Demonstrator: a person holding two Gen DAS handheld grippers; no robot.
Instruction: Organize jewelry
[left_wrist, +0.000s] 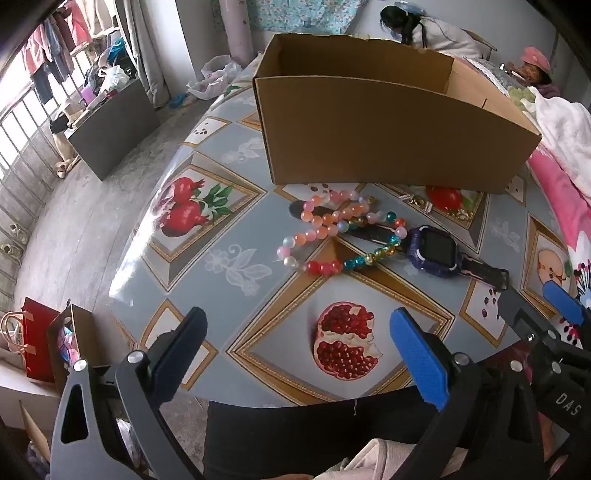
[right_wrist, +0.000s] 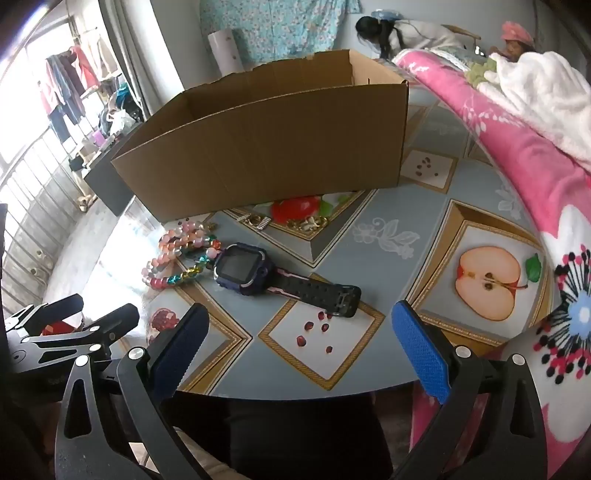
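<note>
Round table under a glossy fruit-print cloth, a pink flowered blanket heaped along its right edge. Far side: open cardboard box, standing upright, nothing visible inside from these angles. Just in front of the box, a small gold chain piece lying on the cloth. Nearer still, a purple smartwatch flat on the table, black strap stretched toward the right; touching its left end, two bead bracelets (pastel pink and multicoloured) tangled over the other strap. Near edge: left gripper spread wide, empty, angled down over the printed pomegranate; right gripper likewise spread wide, empty, short of the watch strap.
</note>
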